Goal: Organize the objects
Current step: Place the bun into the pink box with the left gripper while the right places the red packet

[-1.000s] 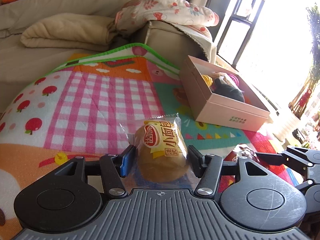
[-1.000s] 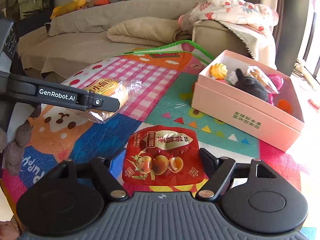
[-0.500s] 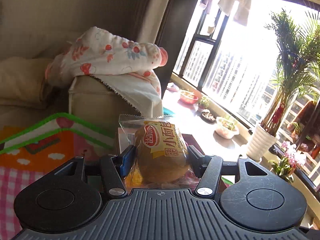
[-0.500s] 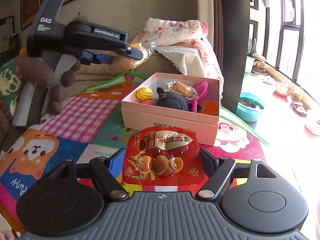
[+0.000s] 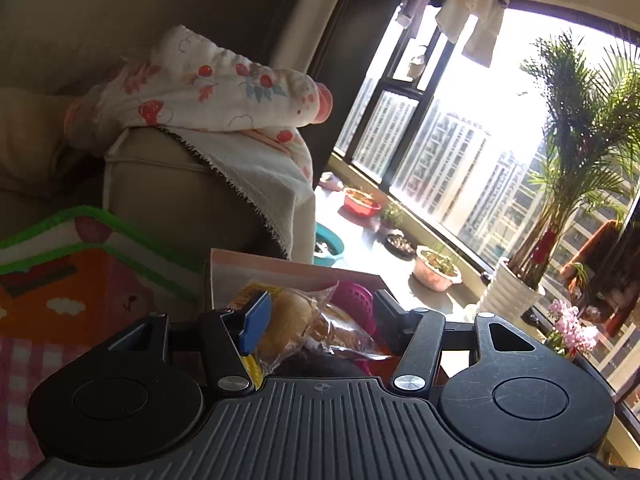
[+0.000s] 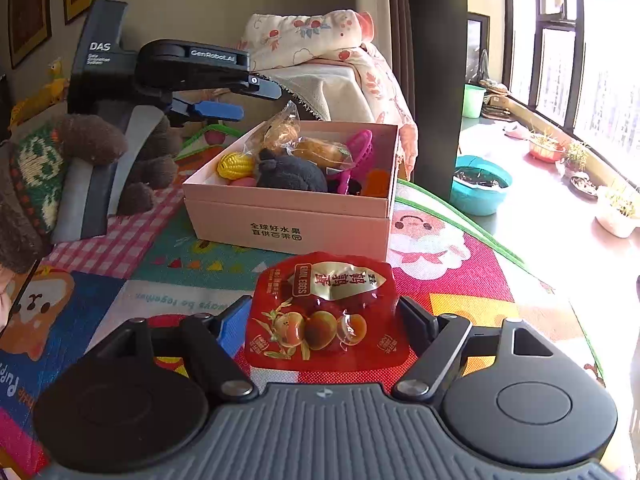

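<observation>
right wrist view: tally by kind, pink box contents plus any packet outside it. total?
In the pink box, as far as visible:
bread packets: 2
yellow toy corn: 1
black plush: 1
magenta plastic piece: 1
orange piece: 1
pink piece, mostly hidden: 1
Outside the box:
quail egg packet: 1
Total: 8

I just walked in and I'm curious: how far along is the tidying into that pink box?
Partly done. The pink box already holds a corn toy, a black plush and more. The left gripper hangs over it with a bun packet at its tip; held or released, I cannot tell. The right gripper grips a red quail-egg packet short of the box; that goes in next, probably.
</observation>
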A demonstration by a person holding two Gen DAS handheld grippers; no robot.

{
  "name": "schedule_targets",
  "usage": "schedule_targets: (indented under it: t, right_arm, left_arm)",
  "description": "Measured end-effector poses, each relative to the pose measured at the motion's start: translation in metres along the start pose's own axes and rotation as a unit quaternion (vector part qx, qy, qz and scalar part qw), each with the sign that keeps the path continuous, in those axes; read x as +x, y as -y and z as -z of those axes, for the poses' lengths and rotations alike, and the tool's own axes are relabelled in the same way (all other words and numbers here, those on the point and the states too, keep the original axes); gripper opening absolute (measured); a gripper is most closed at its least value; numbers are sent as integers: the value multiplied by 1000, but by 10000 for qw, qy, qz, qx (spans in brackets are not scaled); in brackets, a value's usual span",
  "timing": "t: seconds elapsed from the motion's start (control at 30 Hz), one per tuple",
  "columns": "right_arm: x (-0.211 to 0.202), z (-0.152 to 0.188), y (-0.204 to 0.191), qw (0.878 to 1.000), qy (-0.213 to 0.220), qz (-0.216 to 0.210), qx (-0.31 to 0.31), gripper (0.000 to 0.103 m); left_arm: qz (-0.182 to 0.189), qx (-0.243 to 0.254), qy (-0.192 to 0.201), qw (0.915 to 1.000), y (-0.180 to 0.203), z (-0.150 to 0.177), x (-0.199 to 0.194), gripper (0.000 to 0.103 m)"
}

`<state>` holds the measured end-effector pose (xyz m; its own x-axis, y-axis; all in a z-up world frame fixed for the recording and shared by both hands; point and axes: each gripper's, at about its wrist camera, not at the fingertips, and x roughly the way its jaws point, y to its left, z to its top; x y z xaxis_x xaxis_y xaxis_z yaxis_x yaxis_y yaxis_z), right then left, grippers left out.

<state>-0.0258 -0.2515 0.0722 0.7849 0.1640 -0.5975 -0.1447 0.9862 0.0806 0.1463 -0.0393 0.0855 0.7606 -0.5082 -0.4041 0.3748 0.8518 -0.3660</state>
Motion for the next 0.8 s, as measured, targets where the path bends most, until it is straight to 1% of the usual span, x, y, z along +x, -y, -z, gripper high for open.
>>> schedule_targets:
  t: [0.13,0.2,0.27,0.33,0.37,0.4,0.43,0.53,0.57,0.63,0.67,0.73,0.8]
  right_arm:
    - [-3,-27,11,9993,281,-115,219,77]
    - [3,-54,18,9978,478,-232,406,77]
    - [16,-82,26,9949,580,-452,689,77]
    - [35,-106,34,9917,520,-678,966,78]
    - [48,-116,39,9898,406,-838,1076,79]
    - [57,-122,42,9884,298,-893,1192,86]
    - [63,-125,46,9880,253,-776,1310,87]
    - [57,-115,51,9908,362,-424,1231,87]
    - [50,-107,53,9920,398,-272,1170,87]
    - [41,-89,55,9949,333,26,955,86]
    - [37,-80,55,9962,267,136,822,83]
    - [36,-62,52,9984,62,305,474,70]
    - [41,-48,43,9987,-124,477,140,66]
  left_arm:
    - [-174,324,-62,9993,0,24,-40,61]
    - [-198,307,-167,9992,-4,34,-51,61]
    - [-183,136,-308,9993,-11,42,-56,61]
    - [-258,-22,-402,9989,-18,47,-57,61]
    - [-348,-74,-457,9983,-22,48,-56,61]
    - [-412,-106,-503,9978,-24,49,-55,61]
    - [-473,-161,-551,9972,-28,49,-55,61]
    - [-446,-230,-546,9972,-33,51,-60,61]
    - [-447,-221,-522,9974,-35,50,-61,61]
    - [-424,-235,-488,9976,-35,47,-59,61]
    - [-394,-248,-478,9978,-34,46,-56,61]
    - [-372,-205,-462,9980,-31,44,-51,61]
    - [-503,-75,-498,9975,-27,42,-39,61]
